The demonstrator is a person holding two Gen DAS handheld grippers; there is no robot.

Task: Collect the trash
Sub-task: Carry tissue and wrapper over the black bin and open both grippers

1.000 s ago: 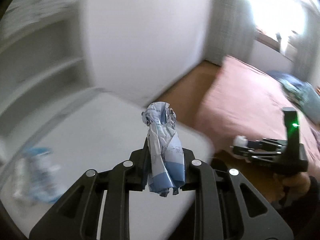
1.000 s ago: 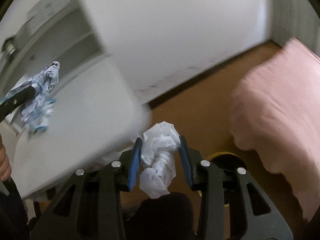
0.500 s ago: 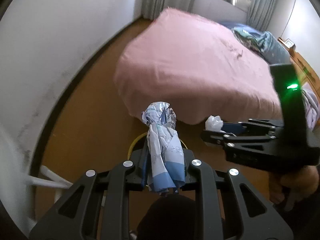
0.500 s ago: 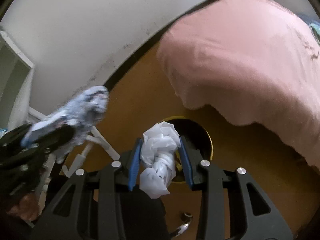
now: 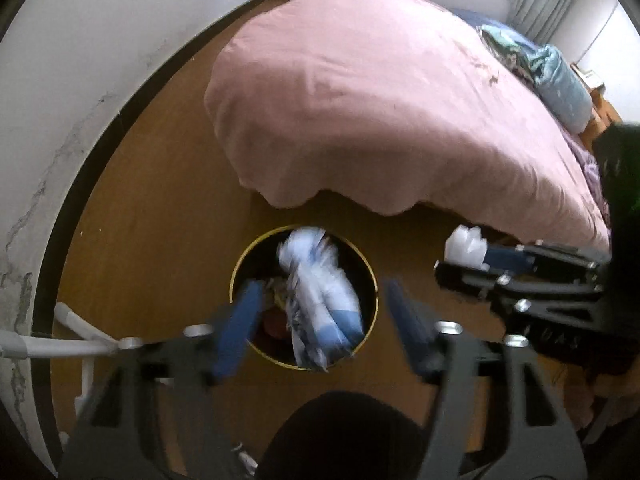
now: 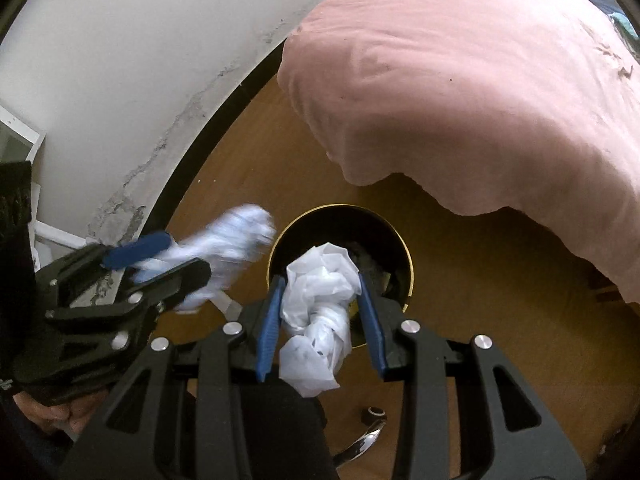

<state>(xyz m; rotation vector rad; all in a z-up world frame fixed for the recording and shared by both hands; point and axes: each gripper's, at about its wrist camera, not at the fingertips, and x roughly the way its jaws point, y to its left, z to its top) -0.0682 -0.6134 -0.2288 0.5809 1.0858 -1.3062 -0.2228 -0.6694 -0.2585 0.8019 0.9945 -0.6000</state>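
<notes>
A round black bin with a gold rim [image 5: 256, 244] [image 6: 400, 240] stands on the wooden floor by the bed. My left gripper [image 5: 320, 320] is open above the bin; the blue-and-white crumpled wrapper [image 5: 320, 292] is blurred between its spread fingers, loose over the bin's mouth. It also shows in the right wrist view [image 6: 224, 252]. My right gripper [image 6: 320, 320] is shut on a crumpled white plastic bag [image 6: 320, 304], held just above the bin's near rim. The right gripper also shows in the left wrist view [image 5: 472, 256].
A bed with a pink cover [image 5: 380, 92] overhangs close behind the bin. A white wall with a dark skirting board [image 5: 80, 184] runs on the left. White table legs [image 5: 60, 344] stand at lower left. A chair's castor [image 6: 372, 414] is near the floor below.
My left gripper has opened and let go of the blue-and-white wrapper, which is dropping toward the bin. Both grippers have come in over the bin; the right one still holds the white bag.
</notes>
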